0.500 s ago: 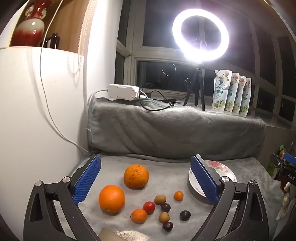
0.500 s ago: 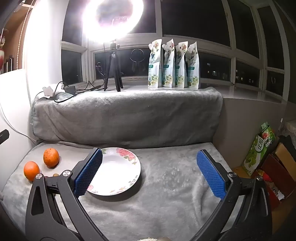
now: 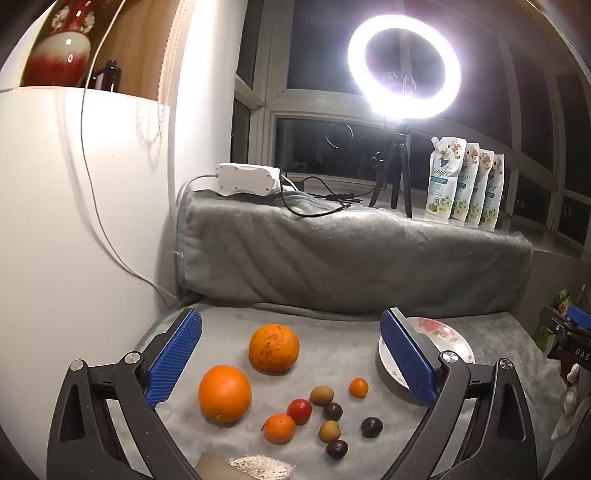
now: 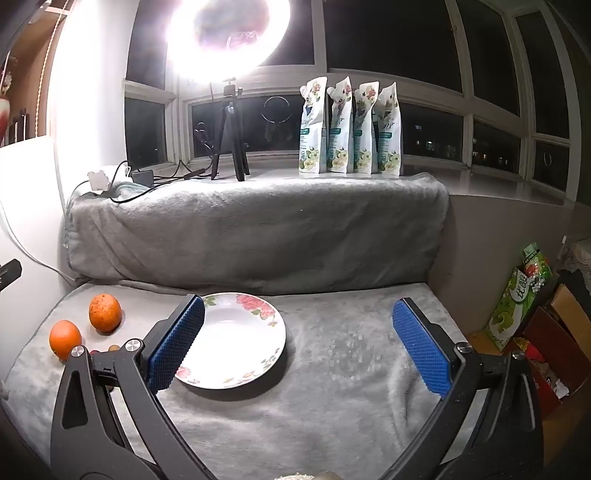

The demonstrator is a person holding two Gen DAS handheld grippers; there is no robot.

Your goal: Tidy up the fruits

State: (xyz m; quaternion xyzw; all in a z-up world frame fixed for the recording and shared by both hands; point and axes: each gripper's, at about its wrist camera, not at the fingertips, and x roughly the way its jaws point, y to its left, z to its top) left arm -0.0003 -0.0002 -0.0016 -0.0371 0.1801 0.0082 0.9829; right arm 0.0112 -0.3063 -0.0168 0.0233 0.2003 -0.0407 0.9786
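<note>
- Grey blanket (image 3: 332,258) lay under scattered fruits (image 3: 295,410), left of the plate (image 4: 236,339).
- You aimed your left gripper (image 3: 291,362) and right gripper (image 4: 299,347) slightly downward.
- Both gaped wide, holding nothing.

In the left wrist view, our left gripper's (image 3: 291,356) right finger (image 3: 406,360) covers the near-left part of the flowered plate (image 3: 447,334), and a knitted sleeve cuff (image 3: 260,467) is cut off by the bottom edge. In the right wrist view, our right gripper's (image 4: 299,345) left finger (image 4: 175,341) hides the small fruits (image 4: 112,348) by the blanket's (image 4: 332,387) left edge; only specks show, too small to identify. Glare washes out the ring light (image 4: 229,33).
</note>
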